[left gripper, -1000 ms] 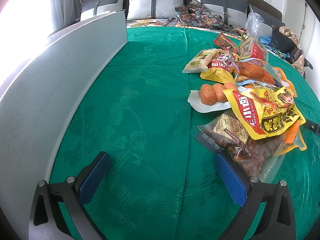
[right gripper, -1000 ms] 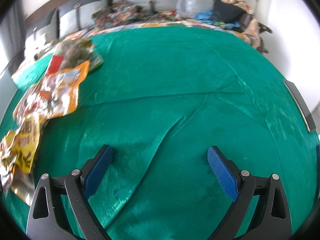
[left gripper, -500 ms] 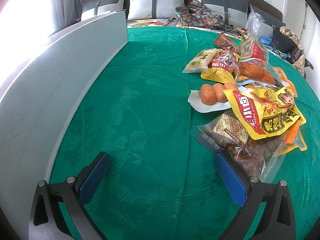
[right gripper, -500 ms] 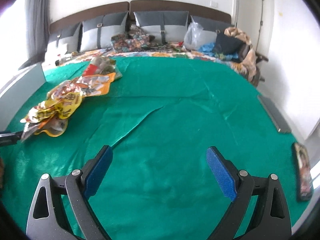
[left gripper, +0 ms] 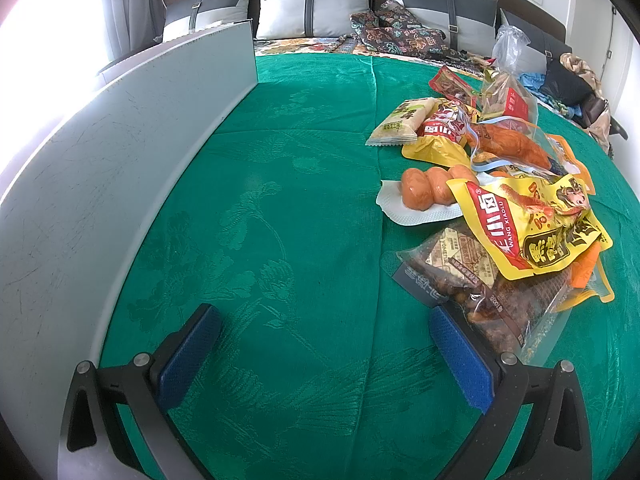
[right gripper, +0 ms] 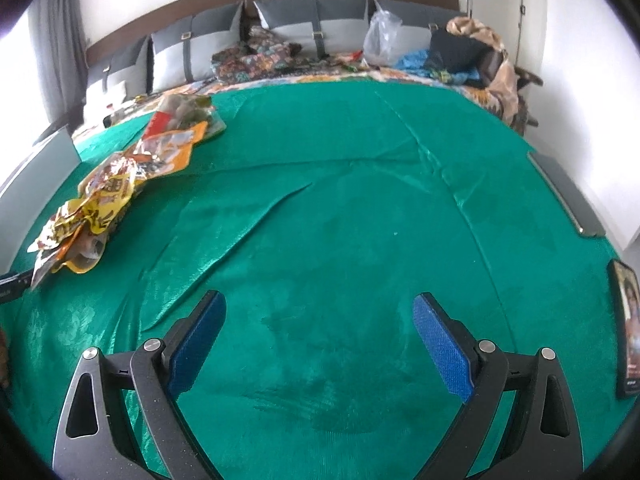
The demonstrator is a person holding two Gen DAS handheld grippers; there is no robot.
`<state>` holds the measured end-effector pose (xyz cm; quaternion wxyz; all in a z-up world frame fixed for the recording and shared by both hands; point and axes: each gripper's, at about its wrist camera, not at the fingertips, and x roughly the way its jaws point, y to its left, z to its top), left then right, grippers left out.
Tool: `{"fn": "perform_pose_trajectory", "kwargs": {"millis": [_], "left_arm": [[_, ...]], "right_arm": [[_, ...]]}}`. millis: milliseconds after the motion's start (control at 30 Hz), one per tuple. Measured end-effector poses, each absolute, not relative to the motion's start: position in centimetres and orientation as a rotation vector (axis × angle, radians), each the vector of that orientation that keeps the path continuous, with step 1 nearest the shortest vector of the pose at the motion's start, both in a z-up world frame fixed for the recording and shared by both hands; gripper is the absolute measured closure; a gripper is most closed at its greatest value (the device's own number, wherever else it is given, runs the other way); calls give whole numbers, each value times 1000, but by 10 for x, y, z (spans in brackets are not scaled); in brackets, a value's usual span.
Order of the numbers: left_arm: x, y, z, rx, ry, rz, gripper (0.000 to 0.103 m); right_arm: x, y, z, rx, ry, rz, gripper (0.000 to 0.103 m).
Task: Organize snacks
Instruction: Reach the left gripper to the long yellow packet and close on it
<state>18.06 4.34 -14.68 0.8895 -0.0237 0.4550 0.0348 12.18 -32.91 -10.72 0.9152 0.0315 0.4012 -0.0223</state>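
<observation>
In the left wrist view, the left gripper (left gripper: 322,336) has its jaws wide apart with nothing between them. Under them is a green cloth (left gripper: 280,208) with a leaf pattern. The snack pile (left gripper: 492,184) lies ahead and to the right of the jaws. A clear bag of brown snacks (left gripper: 488,292) is the closest one, just beside the right blue pad (left gripper: 460,364); I cannot tell if they touch. A big yellow bag (left gripper: 528,224) lies on top of it. Farther ahead are three round orange buns (left gripper: 430,192) on a white wrapper, then a pale green packet (left gripper: 400,122). A tall grey board (left gripper: 100,184) stands along the left side of the jaws.

In the right wrist view, the right gripper (right gripper: 320,324) also has its jaws wide, holding nothing. Bare green cloth lies between and ahead of them. The snack pile (right gripper: 120,184) is far off to the left and ahead. A phone (right gripper: 626,324) lies to the right of the jaws, at the cloth's edge.
</observation>
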Motion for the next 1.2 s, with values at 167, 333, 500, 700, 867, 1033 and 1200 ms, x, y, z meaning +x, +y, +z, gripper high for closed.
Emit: {"fn": "perform_pose_trajectory", "kwargs": {"millis": [167,333,500,700,867,1033,1200], "left_arm": [[181,43,-147,-49,944,73,0],[181,43,-147,-49,944,73,0],[181,43,-147,-48,944,73,0],[182,45,-147,-52,944,76,0],[166,48,-146,-44,952,58,0],[147,46,-135,-7,986,-30,0],[167,2,-82,158,858,-225,0]], "right_arm": [[127,-334,-114,86,867,-59,7],[133,-336,-121,90,914,-78,7],[134,-331,-123,57,931,-91,6],[133,-331,-123,53,933,-97,6],[134,-332,-123,54,933,-97,6],[134,-332,-123,54,933,-97,5],[134,-332,-123,56,932,-99,5]]}}
